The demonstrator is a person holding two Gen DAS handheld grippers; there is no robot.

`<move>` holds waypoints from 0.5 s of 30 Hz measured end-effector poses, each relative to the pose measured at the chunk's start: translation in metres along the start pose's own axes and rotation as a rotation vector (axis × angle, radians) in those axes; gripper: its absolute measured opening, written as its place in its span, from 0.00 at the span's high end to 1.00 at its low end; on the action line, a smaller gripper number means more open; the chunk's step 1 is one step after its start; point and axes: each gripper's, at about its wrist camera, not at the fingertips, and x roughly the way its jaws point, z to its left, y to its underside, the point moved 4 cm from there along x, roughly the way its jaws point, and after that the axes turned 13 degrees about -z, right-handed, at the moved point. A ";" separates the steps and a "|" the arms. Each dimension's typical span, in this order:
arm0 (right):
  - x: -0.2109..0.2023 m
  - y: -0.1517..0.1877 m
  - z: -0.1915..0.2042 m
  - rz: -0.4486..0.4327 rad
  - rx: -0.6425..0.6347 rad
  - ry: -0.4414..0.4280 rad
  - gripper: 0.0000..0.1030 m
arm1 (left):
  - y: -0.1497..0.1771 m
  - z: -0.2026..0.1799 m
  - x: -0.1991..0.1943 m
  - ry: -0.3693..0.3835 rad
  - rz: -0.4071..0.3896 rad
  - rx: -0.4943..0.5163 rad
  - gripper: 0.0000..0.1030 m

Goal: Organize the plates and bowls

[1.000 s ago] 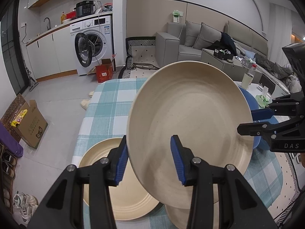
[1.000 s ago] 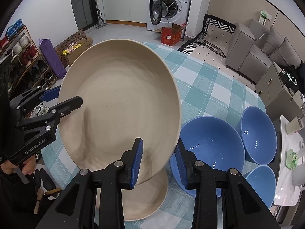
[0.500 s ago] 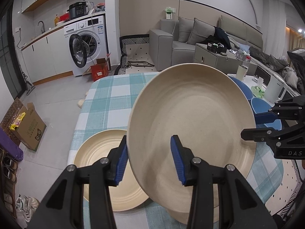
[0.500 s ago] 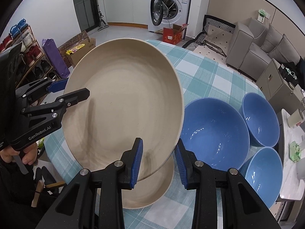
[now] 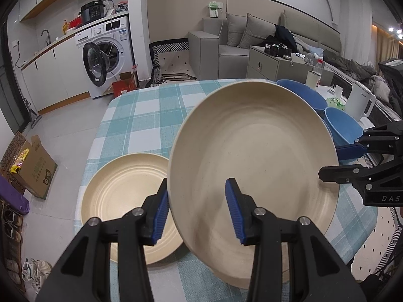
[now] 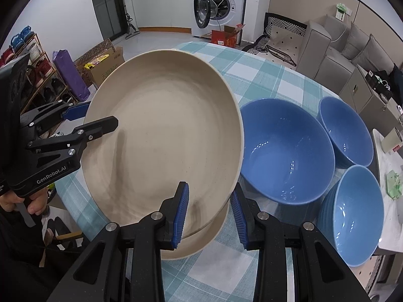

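A large beige plate (image 5: pixel 254 166) is held tilted above the table (image 5: pixel 141 115), which is covered with a teal and white checked cloth. Two tools grip it at once. The left tool (image 5: pixel 196 209) pinches the plate's near rim in the left wrist view, one blue pad under the rim and the other on the inner face. The right tool (image 6: pixel 209 211) pinches another part of the rim in the same way, as seen from the right wrist view. Each tool also shows in the other's view, clamped on the plate's edge: the right one at the right side of the left view, the left one at the left side of the right view, with a hand (image 6: pixel 25 201) on its handle.

A second plate (image 5: pixel 126 201) lies flat on the cloth to the left of the held one, near the table edge. A third plate (image 6: pixel 201 236) lies under the held plate; only a crescent of its rim shows in the right view.

Three blue bowls stand upright close together on the right part of the table: a big bowl (image 6: pixel 287 151) just beside the held plate, a far bowl (image 6: pixel 345 130) behind it and a near bowl (image 6: pixel 357 214) close to the table edge. Whether the bowls touch one another cannot be told.
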 end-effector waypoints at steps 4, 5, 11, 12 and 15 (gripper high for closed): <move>0.004 0.009 -0.002 0.010 0.009 -0.012 0.66 | 0.004 -0.004 0.002 0.003 0.006 0.001 0.60; 0.004 0.011 -0.002 0.013 0.010 -0.013 0.66 | 0.005 -0.005 0.003 0.003 0.008 0.002 0.60; 0.009 0.021 -0.005 0.023 0.030 -0.029 0.66 | 0.015 -0.008 0.007 0.008 0.030 0.011 0.60; 0.010 0.022 -0.005 0.024 0.034 -0.032 0.66 | 0.017 -0.008 0.008 0.007 0.033 0.011 0.60; 0.013 0.028 -0.002 0.034 0.038 -0.040 0.66 | 0.023 -0.007 0.010 0.003 0.044 0.011 0.60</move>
